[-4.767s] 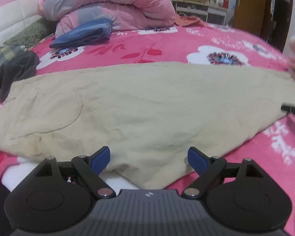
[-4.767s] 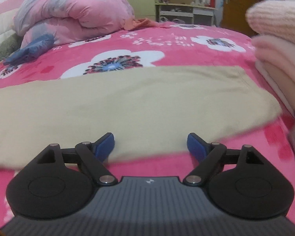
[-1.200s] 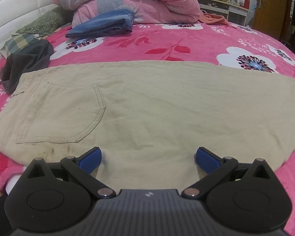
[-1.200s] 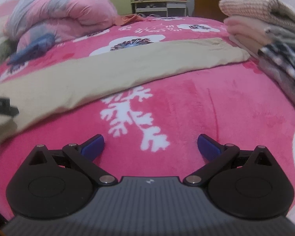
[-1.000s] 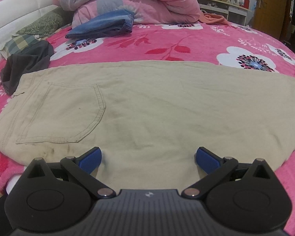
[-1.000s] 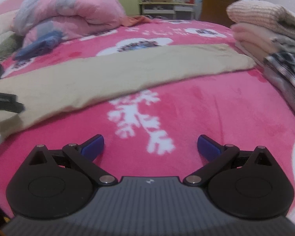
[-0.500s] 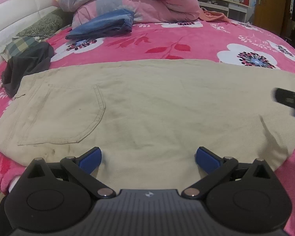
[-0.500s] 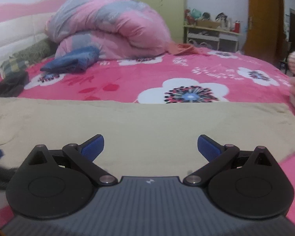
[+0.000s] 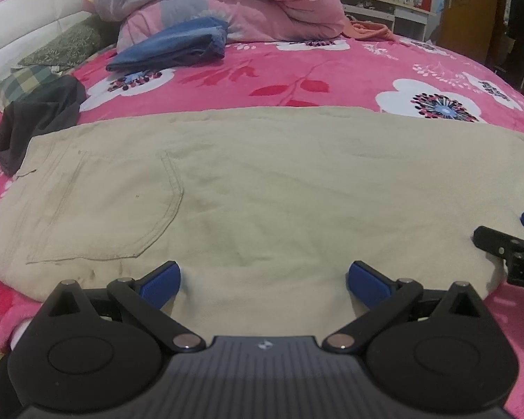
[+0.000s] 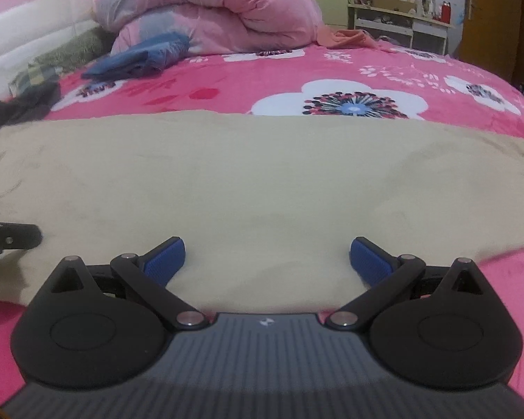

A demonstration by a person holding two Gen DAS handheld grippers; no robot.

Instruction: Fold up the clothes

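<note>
Beige cotton was what filled both views: a pair of beige cotton trousers lay flat across the pink flowered fleece bed cover, waist and stitched back pocket to the left, the leg end off to the right, its near edge running just ahead of my two tools. It looked laid leg upon leg, though I could not be sure of that from here.

My left gripper sat low at the near edge by the seat of the trousers, its blue-padded fingers spread wide apart and holding nothing. My right gripper sat at the near edge further right along the leg, its fingers likewise wide apart and empty.

I judged the cloth light and soft but with some body, a woven twill that would hold a crease, drape rather than slide, and drag a little on the fleece. It should pinch easily; the near hem edge, or the leg cuff on the right and the waistband on the left, seemed the sensible places to take hold, where doubled seams give the pads something firm.

I could read no brand or writing on the trousers. Each tool carried a small pale emblem on its ribbed body, too small to make out.
</note>
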